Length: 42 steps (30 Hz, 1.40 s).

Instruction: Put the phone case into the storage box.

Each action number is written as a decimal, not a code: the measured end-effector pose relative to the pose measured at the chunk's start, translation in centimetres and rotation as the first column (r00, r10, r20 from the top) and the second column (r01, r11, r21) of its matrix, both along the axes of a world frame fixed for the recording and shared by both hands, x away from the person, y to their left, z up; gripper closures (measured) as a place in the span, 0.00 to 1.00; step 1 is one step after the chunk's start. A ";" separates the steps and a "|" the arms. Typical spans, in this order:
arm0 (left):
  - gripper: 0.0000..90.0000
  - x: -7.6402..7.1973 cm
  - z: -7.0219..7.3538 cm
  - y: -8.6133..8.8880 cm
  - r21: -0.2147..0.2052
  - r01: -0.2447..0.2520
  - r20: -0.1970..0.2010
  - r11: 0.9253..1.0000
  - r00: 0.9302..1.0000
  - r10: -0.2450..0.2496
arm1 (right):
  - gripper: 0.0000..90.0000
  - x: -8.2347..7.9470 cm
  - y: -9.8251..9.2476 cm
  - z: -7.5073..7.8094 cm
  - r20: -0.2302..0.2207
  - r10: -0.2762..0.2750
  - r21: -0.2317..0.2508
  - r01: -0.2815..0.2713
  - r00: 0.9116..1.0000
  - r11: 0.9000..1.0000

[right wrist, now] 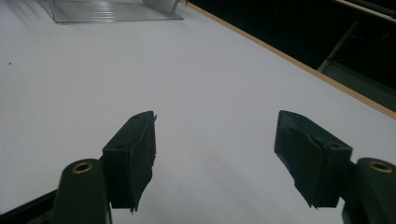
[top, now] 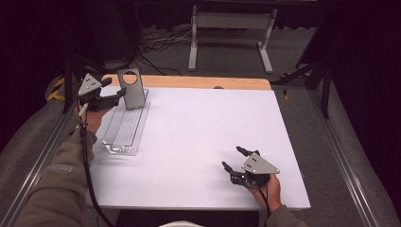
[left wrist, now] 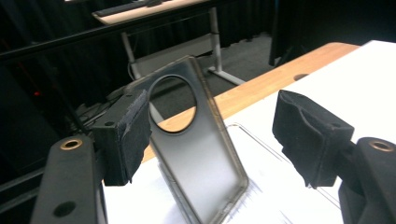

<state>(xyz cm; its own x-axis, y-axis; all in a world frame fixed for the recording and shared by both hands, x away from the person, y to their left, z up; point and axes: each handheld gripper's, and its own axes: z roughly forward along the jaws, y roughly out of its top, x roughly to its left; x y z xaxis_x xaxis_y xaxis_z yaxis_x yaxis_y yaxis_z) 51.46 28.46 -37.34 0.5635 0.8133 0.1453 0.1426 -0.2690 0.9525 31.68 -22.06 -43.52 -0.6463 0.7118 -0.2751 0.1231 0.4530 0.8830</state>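
Observation:
A clear, grey-tinted phone case [top: 131,90] with a round camera hole stands upright at the far end of a clear plastic tray [top: 124,130] on the table's left side. My left gripper [top: 115,88] is level with it from the left. In the left gripper view the case [left wrist: 196,154] stands between the jaws, close against the left pad [left wrist: 130,135] and well apart from the right pad [left wrist: 308,135]; the left gripper [left wrist: 212,116] is open. My right gripper [top: 231,157] rests at the front right of the table, and its jaws [right wrist: 215,123] stand wide open over bare white surface.
The white tabletop [top: 203,123] has a wooden strip [top: 189,81] along its far edge. The tray [right wrist: 112,11] lies far off in the right gripper view. A white stand frame [top: 231,28] and cables sit on the floor beyond the table.

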 end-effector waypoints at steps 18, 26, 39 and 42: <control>0.25 -2.7 0.2 -0.6 -0.027 0.031 0.026 0.999 0.999 -0.030 | 0.33 -0.2 -0.3 0.5 0.019 0.002 0.010 -0.003 1.000 1.000; 0.19 -3.5 0.6 -0.8 -0.020 0.031 0.029 0.999 0.999 -0.030 | 0.33 -0.1 -0.5 0.6 0.022 0.001 0.021 -0.001 1.000 1.000; 0.10 -5.1 0.7 -1.7 -0.056 0.072 0.025 0.996 0.997 -0.071 | 0.33 -0.1 -0.8 0.8 0.022 0.006 0.034 -0.007 1.000 0.999; 0.09 -5.4 0.7 -1.9 -0.060 0.085 0.027 0.995 0.996 -0.084 | 0.33 -0.2 -0.7 0.8 0.024 0.007 0.033 -0.008 1.000 0.999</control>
